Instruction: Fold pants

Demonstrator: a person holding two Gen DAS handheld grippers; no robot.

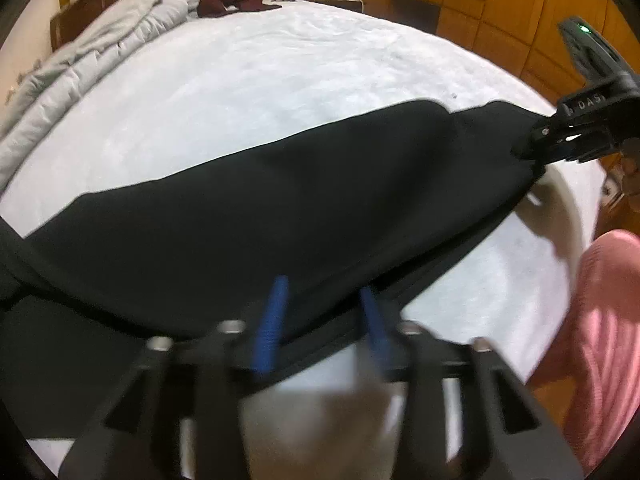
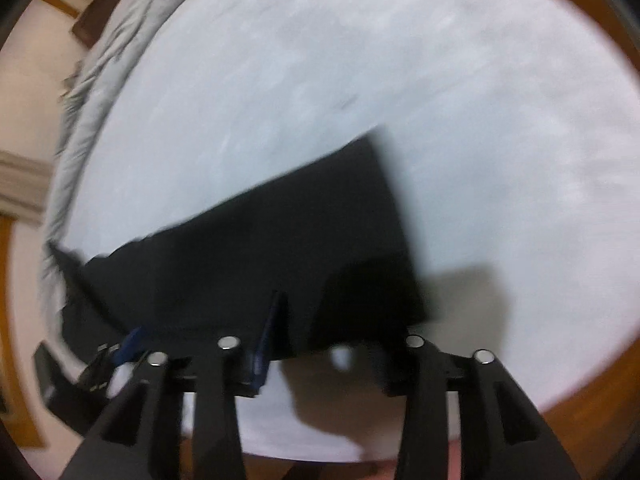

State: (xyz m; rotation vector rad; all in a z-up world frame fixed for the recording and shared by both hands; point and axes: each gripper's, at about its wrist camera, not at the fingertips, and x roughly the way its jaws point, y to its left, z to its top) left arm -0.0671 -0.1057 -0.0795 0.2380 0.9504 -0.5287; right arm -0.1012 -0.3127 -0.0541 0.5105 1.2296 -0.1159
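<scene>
Black pants (image 1: 280,208) lie stretched across the white bed sheet (image 1: 280,92), running from lower left to upper right. The near edge of the pants lies between the two blue-padded fingers (image 1: 276,312) of my left gripper (image 1: 326,312), which stand apart. My right gripper (image 1: 534,148) is at the far right end of the pants. The right wrist view is blurred: the pants (image 2: 260,264) end in a straight edge on the right, and my right gripper (image 2: 316,320) stands over their near edge with its fingers apart. My left gripper (image 2: 120,352) shows at the lower left.
A crumpled grey duvet (image 1: 100,72) runs along the bed's left side. A dark red garment (image 1: 224,2) lies by the wooden headboard. Wooden cabinets (image 1: 500,20) stand at the right. A person's pink clothing (image 1: 608,320) is at the bed's near right corner.
</scene>
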